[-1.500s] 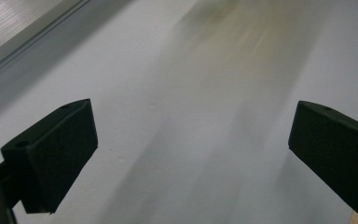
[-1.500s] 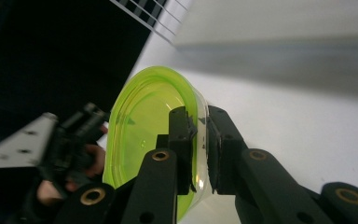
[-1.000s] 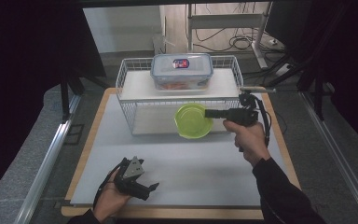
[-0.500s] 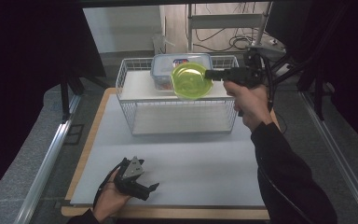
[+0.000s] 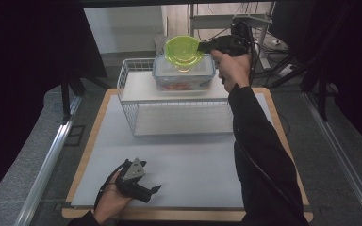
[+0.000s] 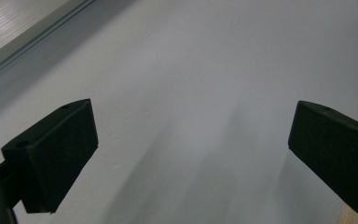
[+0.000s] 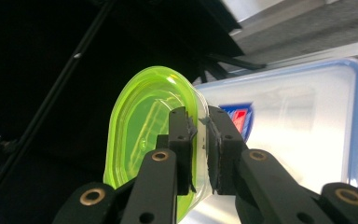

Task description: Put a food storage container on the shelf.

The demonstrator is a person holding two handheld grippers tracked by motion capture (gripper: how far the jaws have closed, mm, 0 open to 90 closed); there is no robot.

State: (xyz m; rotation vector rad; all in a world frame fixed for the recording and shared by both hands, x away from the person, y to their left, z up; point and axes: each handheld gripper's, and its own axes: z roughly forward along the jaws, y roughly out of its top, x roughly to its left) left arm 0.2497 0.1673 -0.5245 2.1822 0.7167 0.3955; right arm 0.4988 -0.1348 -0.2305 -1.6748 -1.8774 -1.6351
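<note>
The right tool pinches the green bowl's three-o'clock rim; it should lower level onto the lidded container. The left tool gapes empty.

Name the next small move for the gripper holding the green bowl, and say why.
Probably lower it gently onto the lid. The right gripper has its jaws pinched on the rim of the translucent lime-green plastic bowl, which hangs above the clear lidded plastic storage box with blue trim on top of the white wire rack. The left gripper rests open near the table's front edge.
</note>
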